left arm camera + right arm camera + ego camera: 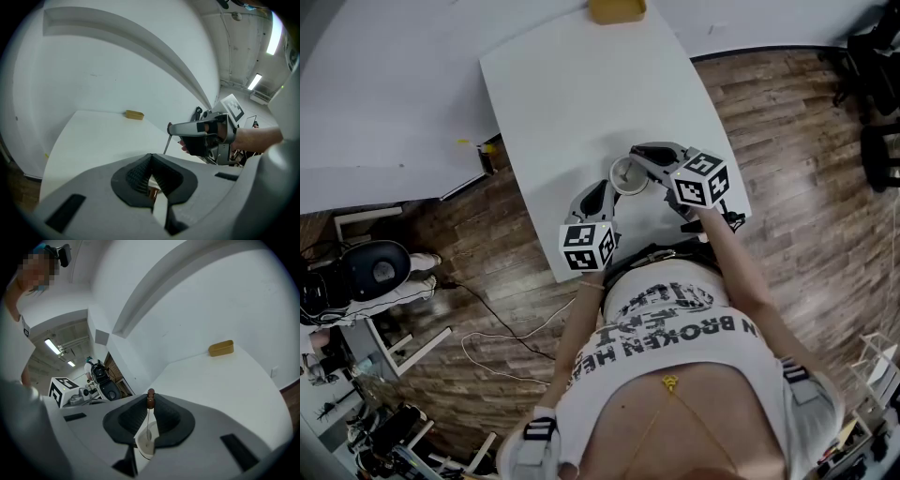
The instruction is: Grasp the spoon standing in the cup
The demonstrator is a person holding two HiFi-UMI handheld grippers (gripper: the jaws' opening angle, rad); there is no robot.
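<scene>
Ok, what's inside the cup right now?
A spoon stands in the cup, its brown-tipped handle pinched by the right hand-held gripper. The cup's bottom is covered by the jaws.

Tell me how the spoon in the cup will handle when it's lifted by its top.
The spoon has a thin stem, so it is probably stiff and light. The right gripper pinches only its small brown knob, so it may swing there. Its lower end sits in the cup, which might tip if the spoon drags the rim.
</scene>
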